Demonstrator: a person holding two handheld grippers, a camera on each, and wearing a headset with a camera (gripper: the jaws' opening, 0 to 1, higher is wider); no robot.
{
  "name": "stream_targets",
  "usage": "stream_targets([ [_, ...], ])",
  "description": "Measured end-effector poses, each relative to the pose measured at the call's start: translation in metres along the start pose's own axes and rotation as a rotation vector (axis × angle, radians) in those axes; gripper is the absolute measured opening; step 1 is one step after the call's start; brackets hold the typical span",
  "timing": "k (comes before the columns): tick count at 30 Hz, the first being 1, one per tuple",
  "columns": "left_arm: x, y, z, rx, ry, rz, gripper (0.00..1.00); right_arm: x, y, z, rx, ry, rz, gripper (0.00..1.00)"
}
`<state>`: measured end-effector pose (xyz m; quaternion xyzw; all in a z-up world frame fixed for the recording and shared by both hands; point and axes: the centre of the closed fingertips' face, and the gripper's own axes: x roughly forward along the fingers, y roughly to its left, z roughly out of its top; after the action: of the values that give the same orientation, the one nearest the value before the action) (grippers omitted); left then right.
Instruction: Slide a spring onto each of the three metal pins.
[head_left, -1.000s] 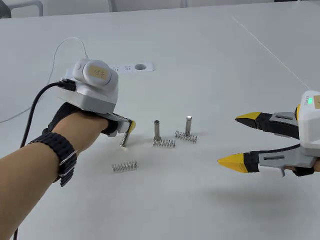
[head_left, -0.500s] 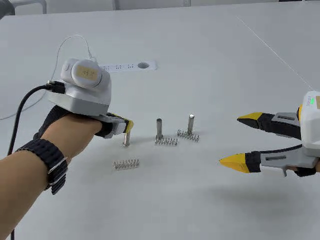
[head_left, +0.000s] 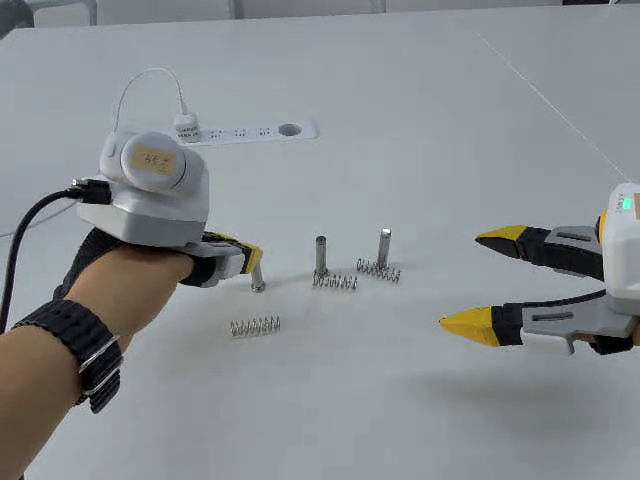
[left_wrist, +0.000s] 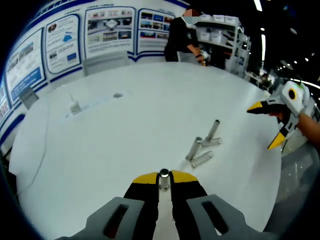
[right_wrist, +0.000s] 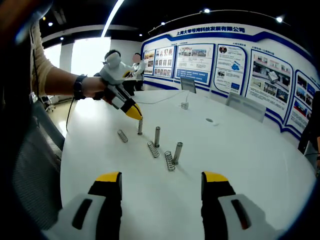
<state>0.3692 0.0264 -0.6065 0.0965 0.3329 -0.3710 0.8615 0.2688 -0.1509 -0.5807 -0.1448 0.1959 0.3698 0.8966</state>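
Note:
Three short metal pins stand on the white table. My left gripper is shut on the top of the leftmost pin, which stands upright with its foot on the table. The middle pin and the right pin stand free. One spring lies in front of the held pin. A second spring lies at the middle pin's foot and a third at the right pin's. My right gripper hovers open and empty, well to the right.
A white power strip with a cable lies at the back of the table. A black cable trails from the left gripper off the left edge. The person's bare forearm with a black watch crosses the lower left.
The pin in my left gripper has gone from tilted to upright, set down on the table. The left hand has dropped and shifted a little left. My right gripper has stayed put.

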Motion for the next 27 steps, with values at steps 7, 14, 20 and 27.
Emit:
stream_targets([
  [7, -0.0009, -0.0023, -0.0010, 0.033, -0.022, -0.001, 0.08, 0.0013, 0.0011, -0.0007, -0.001, 0.004, 0.004, 0.65],
  [14, 0.0002, -0.0015, 0.0005, 0.117, -0.031, 0.019, 0.08, 0.0013, 0.0008, -0.0008, -0.001, 0.005, 0.003, 0.65],
  [20, 0.0000, -0.0003, 0.0005, 0.139, -0.036, 0.020, 0.08, 0.0015, 0.0009, -0.0007, 0.002, 0.004, 0.003, 0.65],
  [27, -0.0004, 0.0005, 0.0008, 0.150, -0.042, 0.022, 0.08, 0.0015, 0.0015, -0.0006, -0.001, 0.007, 0.004, 0.65],
])
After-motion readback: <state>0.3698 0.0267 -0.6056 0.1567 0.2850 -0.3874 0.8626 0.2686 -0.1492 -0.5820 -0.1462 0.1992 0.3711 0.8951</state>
